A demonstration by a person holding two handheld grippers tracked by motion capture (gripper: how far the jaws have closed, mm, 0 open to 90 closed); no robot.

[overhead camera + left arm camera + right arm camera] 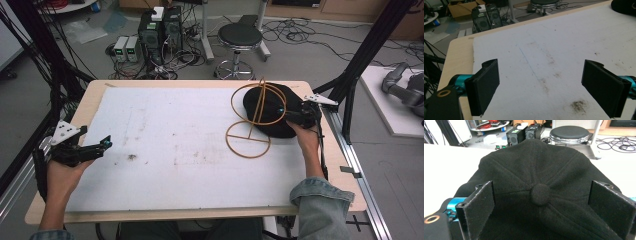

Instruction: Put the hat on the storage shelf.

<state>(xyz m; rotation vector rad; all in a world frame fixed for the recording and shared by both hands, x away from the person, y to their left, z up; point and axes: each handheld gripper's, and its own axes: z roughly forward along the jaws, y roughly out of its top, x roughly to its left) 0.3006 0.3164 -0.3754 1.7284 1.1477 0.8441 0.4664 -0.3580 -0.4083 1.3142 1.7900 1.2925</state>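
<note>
A: What is seen across the table (95, 92)?

B: A stained white mat (185, 145) is laid over it. At two o'clock on the mat, a black cap (280, 112) is set against a brass wire stand (250, 125).

A: And the grippers?

B: The right gripper (541, 207) is held wide apart over the cap's crown, its button centred between the jaws. At nine o'clock, the left gripper (102, 145) is held wide above bare mat.
</note>
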